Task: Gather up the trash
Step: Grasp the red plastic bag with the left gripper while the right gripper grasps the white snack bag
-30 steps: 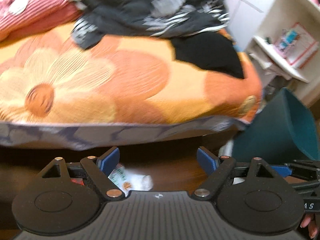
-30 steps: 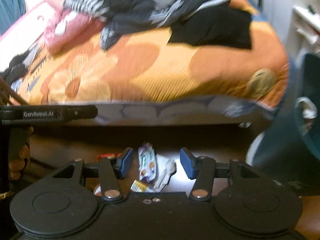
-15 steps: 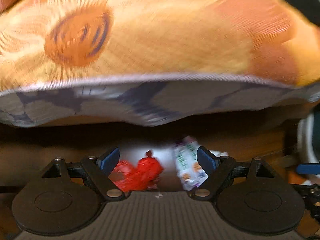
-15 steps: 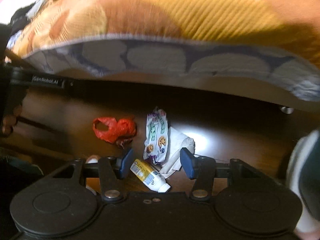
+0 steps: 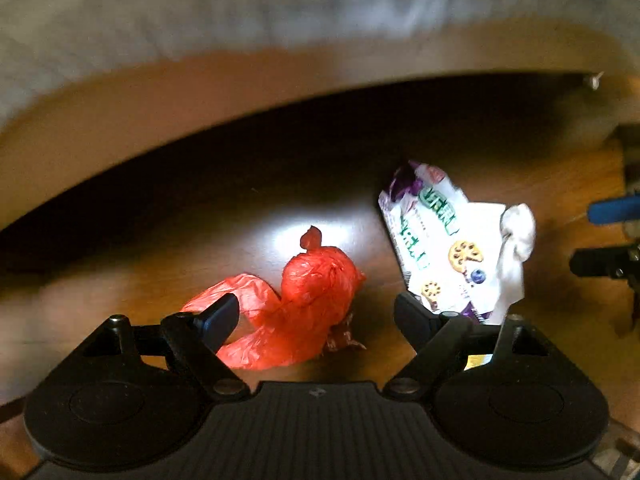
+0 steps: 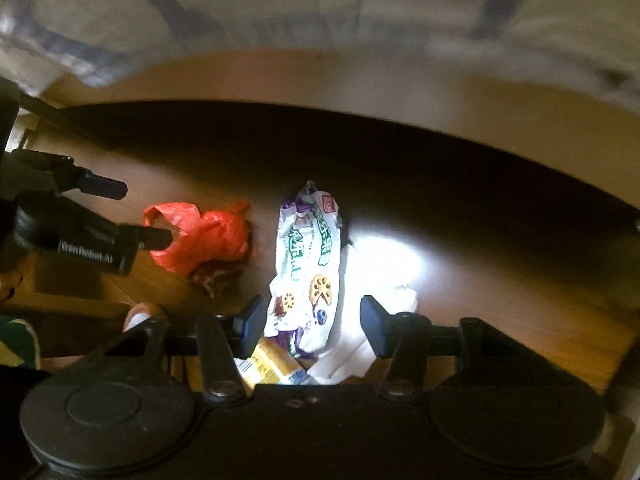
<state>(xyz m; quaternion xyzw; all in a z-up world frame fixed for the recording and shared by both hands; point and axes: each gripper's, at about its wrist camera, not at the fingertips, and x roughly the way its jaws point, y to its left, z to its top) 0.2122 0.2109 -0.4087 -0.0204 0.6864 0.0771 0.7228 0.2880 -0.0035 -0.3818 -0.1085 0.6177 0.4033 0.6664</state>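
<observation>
Both grippers have dropped from looking across the bedspread to hanging low over the wooden floor (image 5: pixel 540 152) beside the bed (image 6: pixel 320 20), whose pale edge now fills the top of each view; the teal bin seen a moment ago is out of frame. To my eye this means the reach is over and the picking up is about to begin, with nothing collected yet. Taking the red plastic bag (image 5: pixel 304 304) as the landmark: the left gripper (image 5: pixel 316 314) hangs right over it, fingers spread wide with the bag lying between them and neither pad pressing on it. The right gripper (image 6: pixel 312 322) is off to the bag's right, its fingers also spread, straddling the lower end of the snack wrapper (image 6: pixel 308 264) without pinching it. Counted from largest to smallest, the trash on the floor is: one snack wrapper just to the right of the bag; one red bag; one crumpled white tissue (image 5: pixel 514 248) beyond the wrapper on the side away from the bag; one small yellow-labelled bottle (image 6: pixel 266 366) near the wrapper's lower end, partly hidden by the right gripper; and one small brown scrap (image 6: pixel 214 278) touching the bag's near edge. That makes five pieces, with two grippers, each poised over a different one.
</observation>
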